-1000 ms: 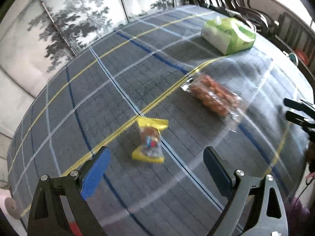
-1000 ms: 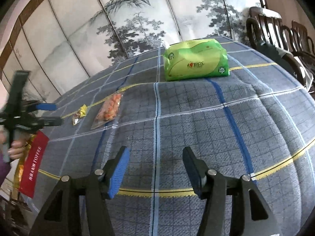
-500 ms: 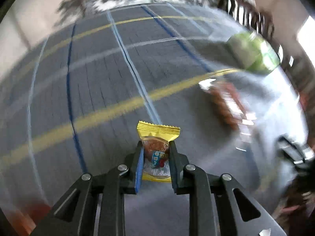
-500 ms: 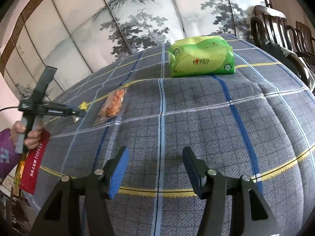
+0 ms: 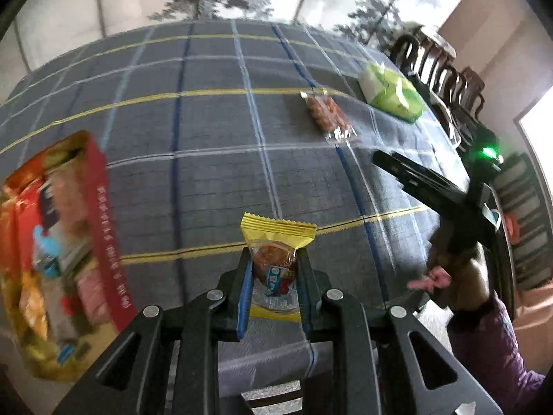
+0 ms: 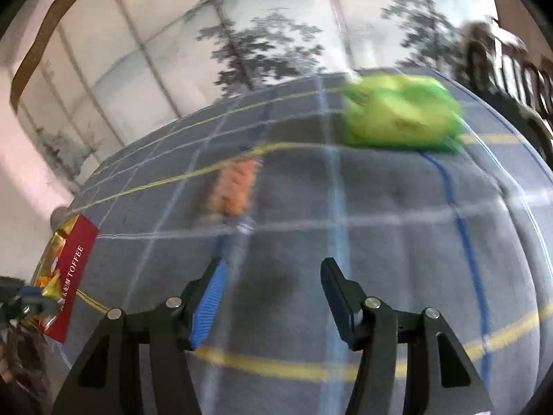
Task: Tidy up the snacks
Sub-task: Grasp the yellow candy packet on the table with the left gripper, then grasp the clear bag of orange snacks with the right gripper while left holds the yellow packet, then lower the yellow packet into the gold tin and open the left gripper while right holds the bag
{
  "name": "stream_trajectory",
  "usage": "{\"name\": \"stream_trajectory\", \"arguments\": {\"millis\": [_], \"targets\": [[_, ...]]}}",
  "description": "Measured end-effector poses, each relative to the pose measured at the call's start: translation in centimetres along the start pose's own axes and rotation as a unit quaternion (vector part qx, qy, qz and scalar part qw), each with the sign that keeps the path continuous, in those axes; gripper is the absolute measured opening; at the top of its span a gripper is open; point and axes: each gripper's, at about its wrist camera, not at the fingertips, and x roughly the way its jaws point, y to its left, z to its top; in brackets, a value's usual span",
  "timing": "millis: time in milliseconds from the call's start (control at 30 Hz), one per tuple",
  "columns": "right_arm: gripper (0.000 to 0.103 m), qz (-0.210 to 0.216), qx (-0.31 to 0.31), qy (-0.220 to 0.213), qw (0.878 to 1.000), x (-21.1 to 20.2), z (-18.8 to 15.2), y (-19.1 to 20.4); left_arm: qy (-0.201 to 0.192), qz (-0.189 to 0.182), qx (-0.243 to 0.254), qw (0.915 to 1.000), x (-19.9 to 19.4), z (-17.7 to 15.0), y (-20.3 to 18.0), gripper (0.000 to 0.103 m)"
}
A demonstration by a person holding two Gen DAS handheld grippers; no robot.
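The little yellow snack packet [image 5: 276, 263] is in my left gripper [image 5: 273, 290]. The two pads squeeze it from both sides, near its bottom half, and its crimped yellow top sticks up past the fingertips. Its long side runs the same way my fingers point. It hangs in the air over the near edge of the plaid tablecloth [image 5: 214, 159], not touching it.

The red toffee box [image 5: 58, 249] is my landmark. It sits open at the table's near corner, with shiny sweets inside. From the box, my packet is off to the right and quite near. I think the packet should go in there, so my left gripper must swing left toward the box.

Far to the right of the box, across the cloth, lies the clear bag of orange snacks [image 5: 326, 114]. Farther right still is the green tissue pack [image 5: 392, 95].

My right gripper [image 6: 273, 297] is open and holds nothing. It hovers over the cloth, well away from the box, nearer the orange bag. So my left hand is the closer one.
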Motion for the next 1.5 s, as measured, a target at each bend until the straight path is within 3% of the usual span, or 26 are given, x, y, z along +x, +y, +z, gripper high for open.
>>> {"name": "stream_trajectory", "arguments": {"millis": [267,533,600,667,767,800,967,1200,1500], "targets": [[0.059,0.007,-0.045,0.019,0.999,5.9,4.7,4.7,-0.055,0.027,-0.025,0.9978,-5.1,-1.0,2.3,0.02],[0.061,-0.034,-0.048,0.049,0.997,9.9,6.7,5.6,-0.079,0.045,-0.055,0.9943,-7.5,-1.7,4.9,0.02],[0.04,-0.047,-0.061,0.042,0.996,10.1,6.4,6.2,-0.083,0.049,-0.065,0.9932,-7.9,-1.9,5.5,0.02],[0.039,-0.043,-0.068,0.047,0.996,9.9,6.2,6.4,-0.087,0.054,-0.074,0.992,-8.4,-2.4,6.0,0.02],[0.039,0.011,-0.06,0.042,0.997,8.0,5.4,7.0,-0.099,0.063,-0.084,0.9896,-9.5,-3.5,7.0,0.02],[0.039,0.035,-0.06,0.031,0.997,7.0,4.8,7.7,-0.103,0.069,-0.088,0.9884,-10.0,-3.9,7.3,0.02],[0.039,0.067,-0.073,0.023,0.995,4.4,1.0,12.4,-0.119,0.089,-0.116,0.9821,-12.3,-6.1,9.8,0.02],[0.039,0.058,-0.087,0.023,0.994,4.1,-2.0,15.1,-0.131,0.114,-0.141,0.9748,-13.9,-8.6,12.8,0.02],[0.039,0.028,-0.09,0.024,0.995,4.5,-2.8,15.0,-0.111,0.086,-0.148,0.979,-12.3,-9.4,14.4,0.02]]}}
